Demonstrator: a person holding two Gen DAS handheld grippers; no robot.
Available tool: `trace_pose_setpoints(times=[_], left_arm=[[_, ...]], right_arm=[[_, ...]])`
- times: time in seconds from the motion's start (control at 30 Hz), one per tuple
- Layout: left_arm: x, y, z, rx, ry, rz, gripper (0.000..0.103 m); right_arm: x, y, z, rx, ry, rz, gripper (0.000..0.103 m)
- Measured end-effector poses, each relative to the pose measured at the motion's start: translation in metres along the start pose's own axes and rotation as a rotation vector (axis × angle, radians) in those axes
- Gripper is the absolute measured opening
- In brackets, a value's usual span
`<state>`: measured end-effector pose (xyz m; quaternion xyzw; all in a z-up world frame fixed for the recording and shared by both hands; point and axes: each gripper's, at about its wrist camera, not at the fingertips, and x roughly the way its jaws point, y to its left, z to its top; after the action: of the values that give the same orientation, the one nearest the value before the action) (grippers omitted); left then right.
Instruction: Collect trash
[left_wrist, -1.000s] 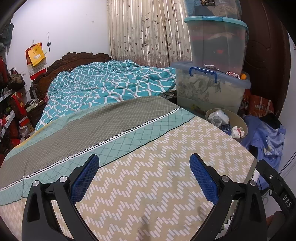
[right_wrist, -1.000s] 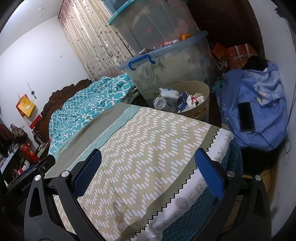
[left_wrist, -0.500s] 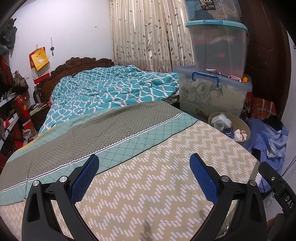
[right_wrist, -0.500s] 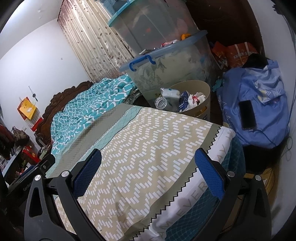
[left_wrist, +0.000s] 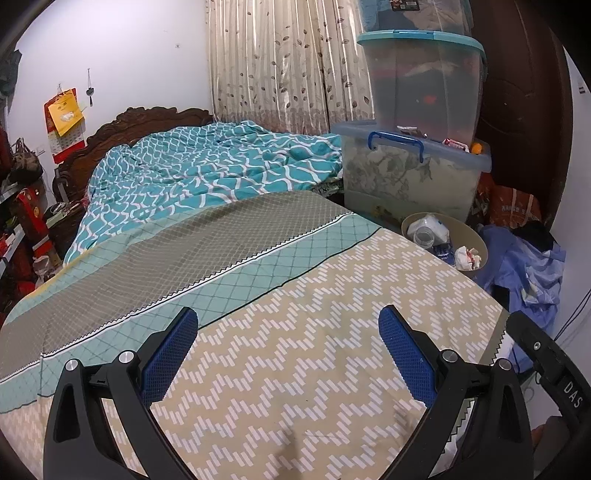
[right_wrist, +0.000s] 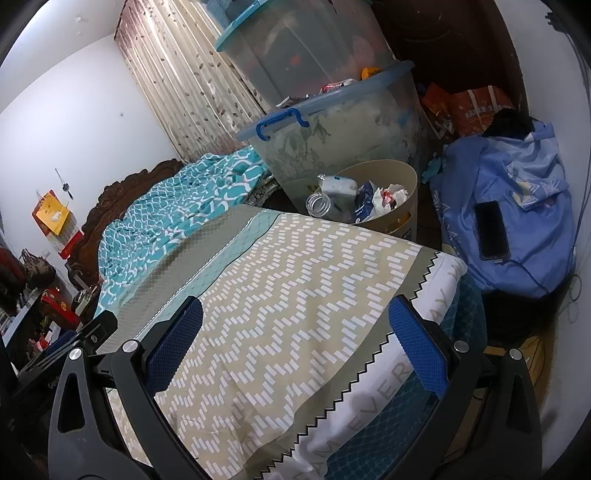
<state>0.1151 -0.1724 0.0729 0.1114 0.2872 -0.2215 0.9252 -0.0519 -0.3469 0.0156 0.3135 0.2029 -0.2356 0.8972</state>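
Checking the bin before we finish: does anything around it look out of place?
The clear bottle leans over the rim of the trash bin, mouth outward, not fully inside. A phone lies on the blue jacket.

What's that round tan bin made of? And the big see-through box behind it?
The round tan trash bin looks like smooth matte plastic, though its thin plain wall could be cardboard. The clear storage box seems to be glossy plastic: you can see through it, and its blue handle looks moulded.

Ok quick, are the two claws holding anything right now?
Left claw: open, holding nothing, over the bed cover.
Right claw: open, holding nothing, over the same bed cover.
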Motion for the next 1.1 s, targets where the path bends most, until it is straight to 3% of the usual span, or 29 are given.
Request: trace_pose_setpoints(times=[1.1], left_arm=[[0.004, -0.012, -0.002, 0.04, 0.032, -0.012, 0.094]], right_arm=[[0.003, -0.003, 0.0, 0.005, 0.013, -0.007, 0.1]])
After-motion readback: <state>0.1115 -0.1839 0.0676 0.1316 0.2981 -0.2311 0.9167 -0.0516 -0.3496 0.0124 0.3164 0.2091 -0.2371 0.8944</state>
